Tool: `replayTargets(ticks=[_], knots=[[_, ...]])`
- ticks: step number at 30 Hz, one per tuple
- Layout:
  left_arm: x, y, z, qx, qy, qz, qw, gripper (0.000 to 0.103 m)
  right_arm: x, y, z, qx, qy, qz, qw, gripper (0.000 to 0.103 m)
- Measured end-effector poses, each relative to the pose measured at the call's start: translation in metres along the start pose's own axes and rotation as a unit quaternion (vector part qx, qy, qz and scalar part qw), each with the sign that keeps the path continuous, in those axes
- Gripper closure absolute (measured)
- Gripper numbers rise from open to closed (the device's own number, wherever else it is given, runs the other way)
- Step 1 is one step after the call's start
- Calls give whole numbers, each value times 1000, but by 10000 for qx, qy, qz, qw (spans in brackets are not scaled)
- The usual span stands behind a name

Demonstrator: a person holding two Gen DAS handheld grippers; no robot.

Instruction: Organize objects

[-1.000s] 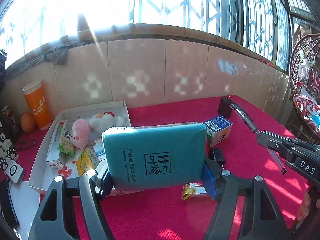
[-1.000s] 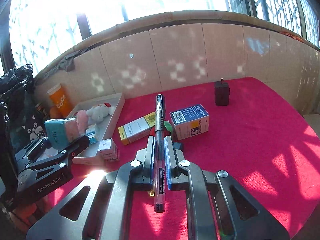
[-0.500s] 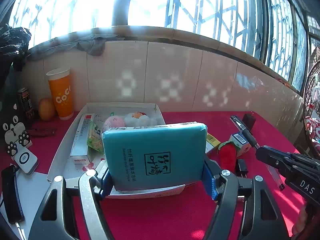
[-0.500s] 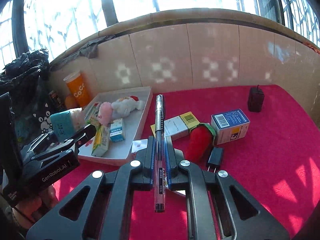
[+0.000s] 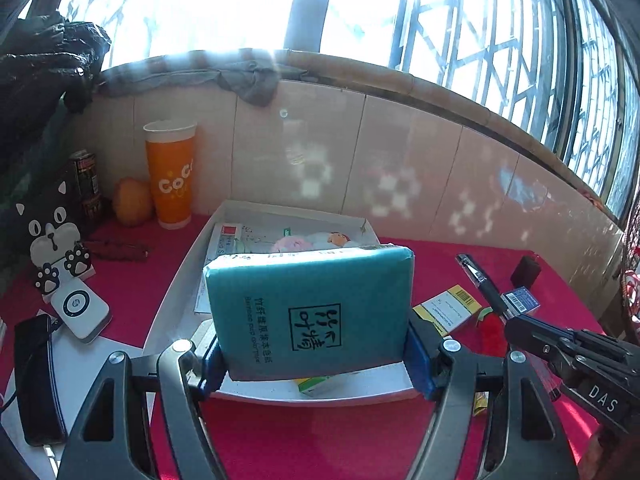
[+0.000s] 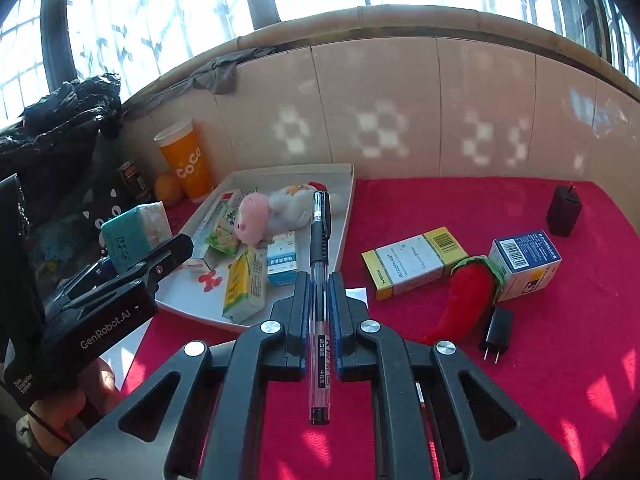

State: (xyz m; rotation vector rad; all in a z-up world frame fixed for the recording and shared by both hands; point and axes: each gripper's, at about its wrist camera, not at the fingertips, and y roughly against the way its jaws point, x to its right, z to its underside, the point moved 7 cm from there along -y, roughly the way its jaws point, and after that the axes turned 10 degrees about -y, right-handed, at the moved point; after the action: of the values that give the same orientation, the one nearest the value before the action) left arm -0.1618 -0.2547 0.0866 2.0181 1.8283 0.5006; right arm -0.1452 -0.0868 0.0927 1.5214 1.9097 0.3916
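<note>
Both sets of jaws are full: the left gripper clamps a teal tissue pack by its two short ends, held over the near edge of the white tray, while the right gripper is closed tight on a pen pointing toward that tray. The pack looks soft and light, likely to squash; the pen's smooth barrel looks slippery, so its mid-barrel hold seems wise.

Red-covered table carries white tray, two boxes, plush chili, chargers
</note>
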Motion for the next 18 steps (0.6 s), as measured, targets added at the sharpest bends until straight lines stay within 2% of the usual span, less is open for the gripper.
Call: replayTargets(ticks=[8,14,18], knots=[[-43,-6,3,-39,322,-320,9990,31,-21,-19,-4,-77,173,6,9998,95],[-68,-23,20,-310,481,-465,9973,31,-27,-36,-3,-240,113,-50,9996,95],[-75,-40,20,-442,481,-450,9968,31,-28,-55,-6,-335,18,-22,9994,95]])
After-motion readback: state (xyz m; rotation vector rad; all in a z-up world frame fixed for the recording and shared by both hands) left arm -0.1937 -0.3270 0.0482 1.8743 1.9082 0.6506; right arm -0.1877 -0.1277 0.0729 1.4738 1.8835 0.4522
